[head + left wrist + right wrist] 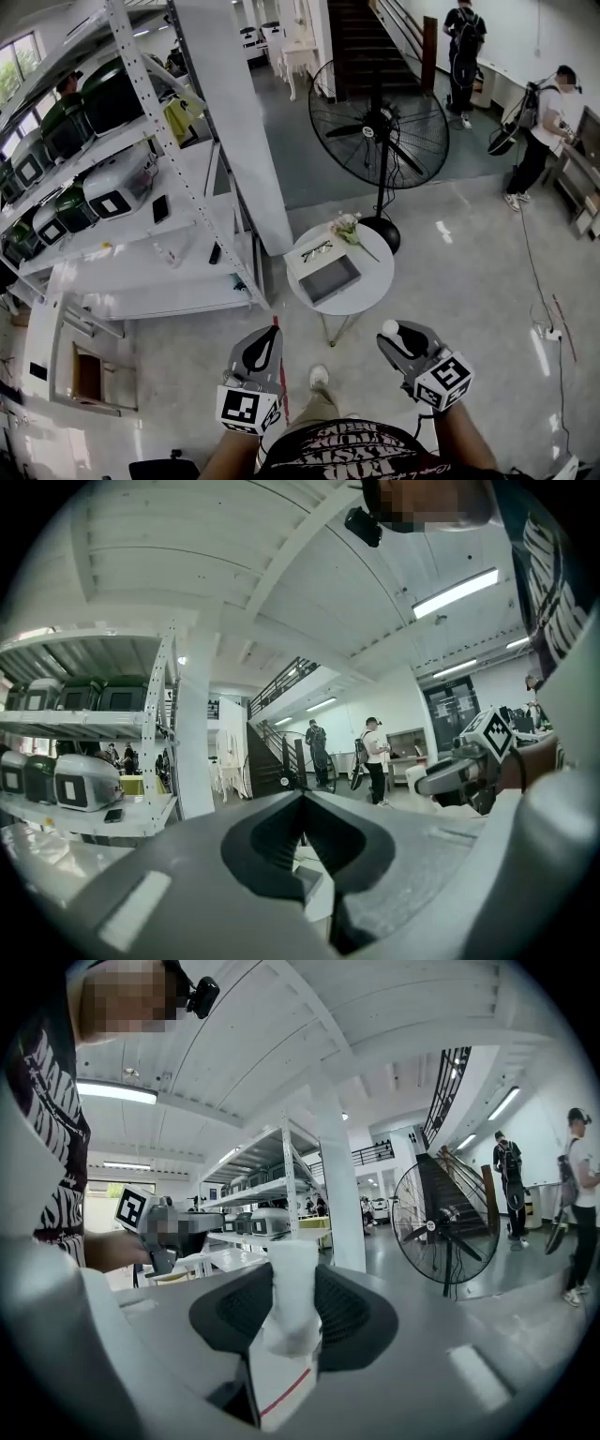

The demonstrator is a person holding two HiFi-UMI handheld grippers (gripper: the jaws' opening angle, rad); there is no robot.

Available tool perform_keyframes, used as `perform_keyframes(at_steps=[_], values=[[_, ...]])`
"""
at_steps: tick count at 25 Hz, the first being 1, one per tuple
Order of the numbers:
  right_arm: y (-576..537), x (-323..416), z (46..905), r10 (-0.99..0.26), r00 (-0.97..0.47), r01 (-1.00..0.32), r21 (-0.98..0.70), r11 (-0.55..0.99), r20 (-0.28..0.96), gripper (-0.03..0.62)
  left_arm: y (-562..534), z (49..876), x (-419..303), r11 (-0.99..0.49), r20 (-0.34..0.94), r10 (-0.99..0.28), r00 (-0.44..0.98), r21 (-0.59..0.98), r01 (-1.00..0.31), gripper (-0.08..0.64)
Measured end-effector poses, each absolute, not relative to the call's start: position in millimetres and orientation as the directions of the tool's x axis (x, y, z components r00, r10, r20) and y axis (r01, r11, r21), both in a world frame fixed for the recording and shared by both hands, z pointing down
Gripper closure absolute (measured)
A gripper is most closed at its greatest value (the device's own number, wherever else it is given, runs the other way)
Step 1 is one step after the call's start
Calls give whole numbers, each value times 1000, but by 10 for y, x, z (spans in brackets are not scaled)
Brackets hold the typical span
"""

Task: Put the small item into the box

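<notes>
A grey open box [330, 278] lies on a small round white table [367, 286], next to a pair of glasses [317, 248] and a small bunch of flowers [347, 227]. Both grippers hang in front of my body, short of the table. My right gripper [392, 330] [292, 1283] is shut on a small white item [390, 327] [291, 1274], which stands upright between the jaws. The left gripper [271, 333] [303, 801] is shut with nothing in it. Each gripper shows in the other's view: the right gripper [450, 772] and the left gripper [155, 1227].
A tall metal shelving rack [112, 187] with cases stands to the left, with a white pillar [234, 122] beside it. A black pedestal fan [380, 127] stands just behind the table. Two people [464, 47] [539, 131] stand far off at the right. A cable [534, 272] runs across the floor.
</notes>
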State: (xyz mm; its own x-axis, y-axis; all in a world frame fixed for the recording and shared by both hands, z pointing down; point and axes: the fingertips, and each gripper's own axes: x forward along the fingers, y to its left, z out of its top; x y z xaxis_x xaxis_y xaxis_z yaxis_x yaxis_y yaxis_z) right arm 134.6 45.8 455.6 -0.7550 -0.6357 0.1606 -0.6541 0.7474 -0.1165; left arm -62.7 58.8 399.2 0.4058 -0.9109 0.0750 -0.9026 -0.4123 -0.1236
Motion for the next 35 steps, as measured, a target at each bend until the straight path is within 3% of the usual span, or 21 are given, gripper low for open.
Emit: perform_keyframes(at_steps=[35], values=[[-864, 1099, 4861, -615, -755, -653, -176, 736, 226, 430, -919, 4325, -717, -473, 150, -876, 459, -76, -878, 558]])
